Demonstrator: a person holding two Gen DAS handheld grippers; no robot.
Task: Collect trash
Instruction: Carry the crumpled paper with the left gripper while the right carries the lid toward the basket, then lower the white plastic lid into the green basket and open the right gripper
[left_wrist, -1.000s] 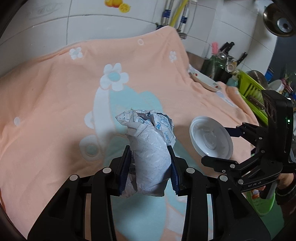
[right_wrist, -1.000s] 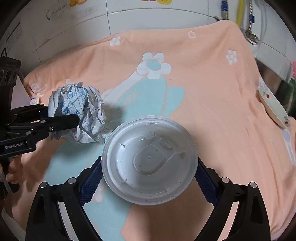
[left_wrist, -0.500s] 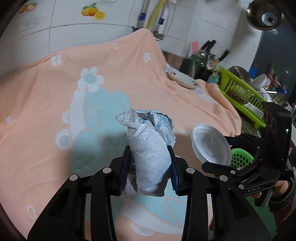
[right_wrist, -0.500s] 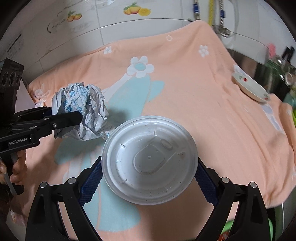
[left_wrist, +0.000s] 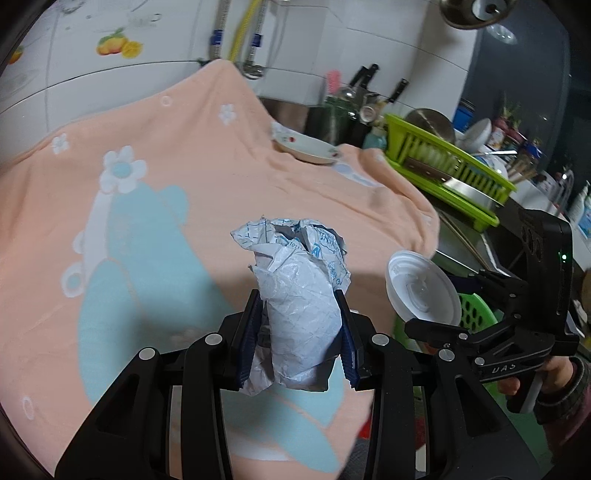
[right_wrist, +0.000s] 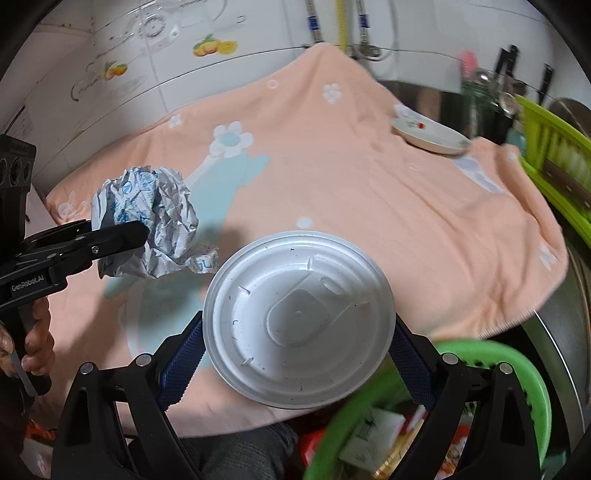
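Below and to the right of your right gripper (right_wrist: 295, 328), the green bin (right_wrist: 517, 373) sits off the edge of the peach blanket (right_wrist: 369, 192), its mouth open with packaging already inside. That is the relation the drop turns on: your right fingers are pinching the white plastic lid (right_wrist: 299, 325) across its width, flat face toward the camera, and its lower right rim already overlaps the bin's near rim. Judging by this, the right hand is the nearer one and should release first.

Your left gripper (left_wrist: 301, 332) is clamped on the crumpled paper wad (left_wrist: 299, 291), which stands upright between the pads with its bulk sticking out past the tips. It hangs over the blanket, well short of the bin, to the left of the lid.

Room is tighter on the far side: the lime dish rack (left_wrist: 443, 162) and a small plate (left_wrist: 306, 149) lie beyond the blanket's edge. Keep the two grippers apart as you cross, since they sit near each other.
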